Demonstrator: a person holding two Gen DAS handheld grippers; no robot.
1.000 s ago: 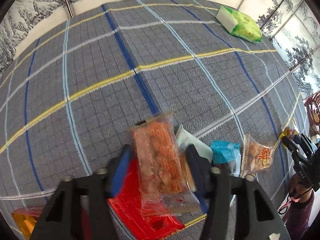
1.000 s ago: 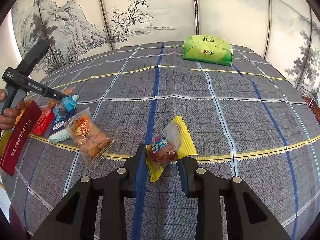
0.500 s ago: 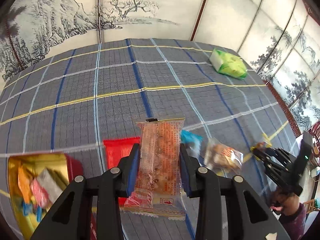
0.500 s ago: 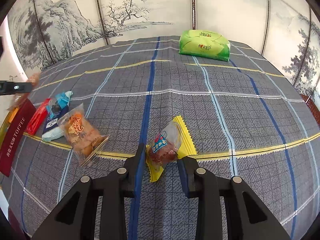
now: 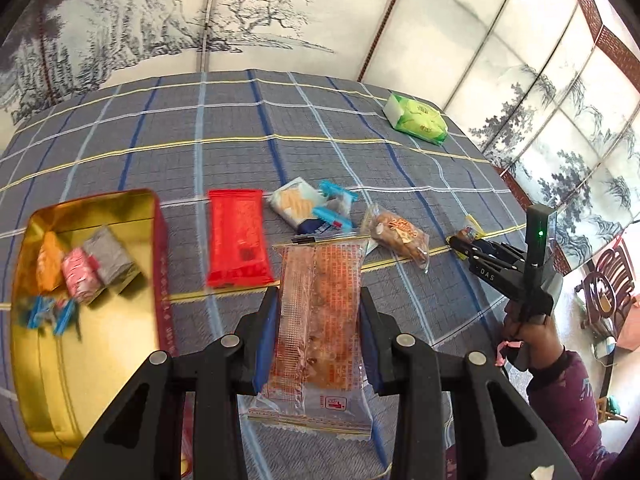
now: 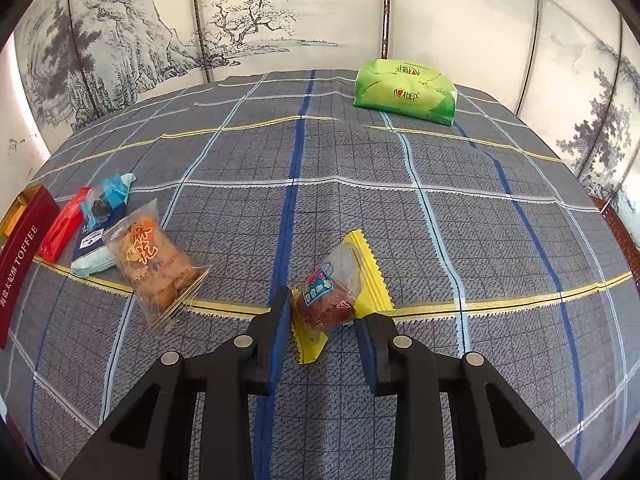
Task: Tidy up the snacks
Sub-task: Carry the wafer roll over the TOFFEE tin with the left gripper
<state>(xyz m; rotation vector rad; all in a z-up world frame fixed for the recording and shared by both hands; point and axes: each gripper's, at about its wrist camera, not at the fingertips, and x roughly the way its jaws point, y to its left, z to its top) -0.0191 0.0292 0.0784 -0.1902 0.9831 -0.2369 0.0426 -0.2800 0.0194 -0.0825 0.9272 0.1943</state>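
Left claw [image 5: 320, 332] clamped on a long clear-wrapped orange snack bar [image 5: 318, 320] — the blue pads press both long edges, and the bar is held up off the surface [image 5: 240, 120] with its far end pointing away from the camera.

Landmark: the gold tin [image 5: 80, 312] with red outer walls, at the left of the left wrist view. Inside it are small wrapped sweets – orange, pink, grey, plus blue ones, blurred. Just right of the tin lies a flat red packet [image 5: 238, 236]. Further right, a white-and-blue pack [image 5: 298, 204] with a small blue-ended packet [image 5: 334, 204] touching it, then a clear bag of brown twists [image 5: 400, 236]. Well away from the tin, near the surface's far right edge, sits a green tissue pack [image 5: 416, 120].

Right claw [image 6: 322, 320] is narrowed around a yellow-edged packet [image 6: 340, 284] holding a dark brown snack. The packet sits between the pads at their tips, lying on the plaid cloth; the left pad touches it, and contact on the right side is hard to tell. It is the item farthest from the tin in the row, beyond the twist bag.
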